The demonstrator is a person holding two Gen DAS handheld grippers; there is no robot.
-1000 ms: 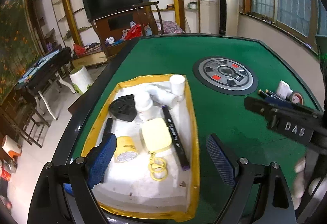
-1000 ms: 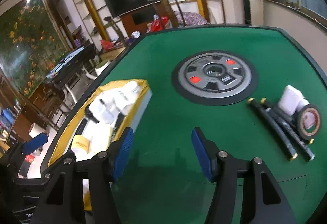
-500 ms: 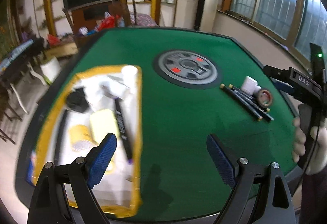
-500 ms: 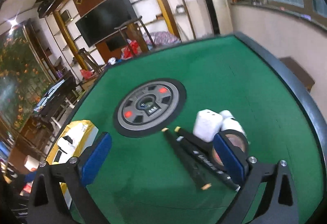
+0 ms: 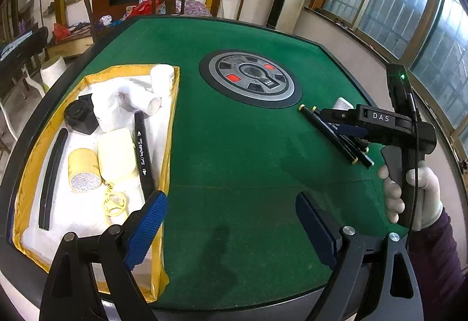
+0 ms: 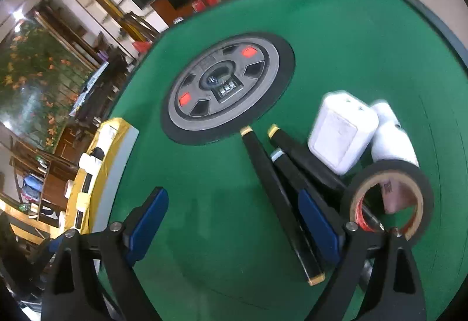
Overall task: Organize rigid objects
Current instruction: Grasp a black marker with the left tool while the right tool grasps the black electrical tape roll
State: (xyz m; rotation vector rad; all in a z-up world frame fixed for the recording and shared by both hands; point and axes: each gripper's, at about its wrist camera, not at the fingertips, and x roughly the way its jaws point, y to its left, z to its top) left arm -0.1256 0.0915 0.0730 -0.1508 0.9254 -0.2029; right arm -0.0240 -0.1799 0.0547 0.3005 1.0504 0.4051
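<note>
Markers (image 6: 280, 189) lie under the right claw (image 6: 234, 221), apparently untouched between its wide, closing jaws.

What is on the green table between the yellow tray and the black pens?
Nothing but bare green felt lies between the yellow tray and the black pens; the round grey centre panel sits farther back. The left wrist view shows it.

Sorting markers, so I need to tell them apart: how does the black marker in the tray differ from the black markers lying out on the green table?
The tray marker lies alone inside the yellow-rimmed tray, among other things; the table markers lie bunched side by side on the bare green table. The tray marker shows white printing and no coloured tip; the table markers have yellow or pale end caps. All are long, slim and black, lying flat.
</note>
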